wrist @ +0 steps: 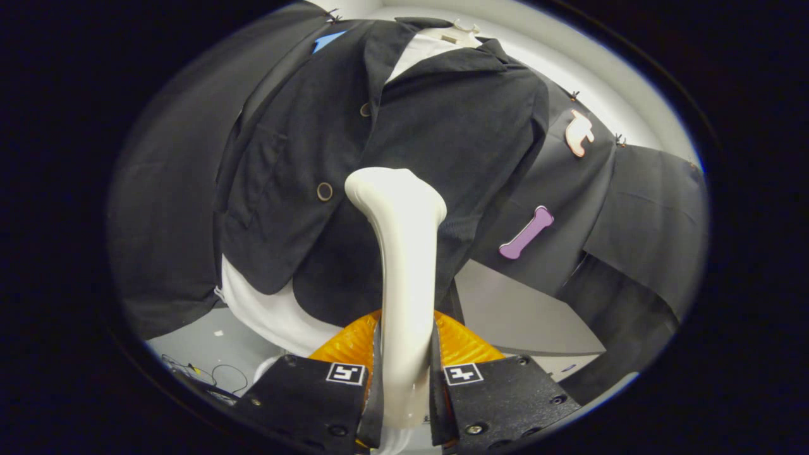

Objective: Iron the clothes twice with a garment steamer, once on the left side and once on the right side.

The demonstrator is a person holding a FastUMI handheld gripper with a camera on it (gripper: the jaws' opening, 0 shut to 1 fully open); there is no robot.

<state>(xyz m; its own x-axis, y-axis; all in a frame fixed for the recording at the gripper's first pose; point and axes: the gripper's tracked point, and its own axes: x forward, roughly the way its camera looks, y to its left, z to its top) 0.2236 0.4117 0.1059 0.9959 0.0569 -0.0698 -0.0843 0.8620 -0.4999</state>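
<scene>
My gripper (404,379) is shut on the white handle of the garment steamer (404,272), which rises straight ahead from between the fingers. Its flared head (393,189) rests against the lower front of a black jacket (442,126), just right of the jacket's lower button (324,191). The jacket hangs on a hanger (464,28) over a white shirt (265,309) whose hem shows below it. The steamer head hides the cloth directly behind it.
Black cloth (632,208) hangs behind the jacket on both sides. A grey floor (524,316) with thin cables (221,373) lies below. An orange ribbed part (455,344) sits just behind the fingers.
</scene>
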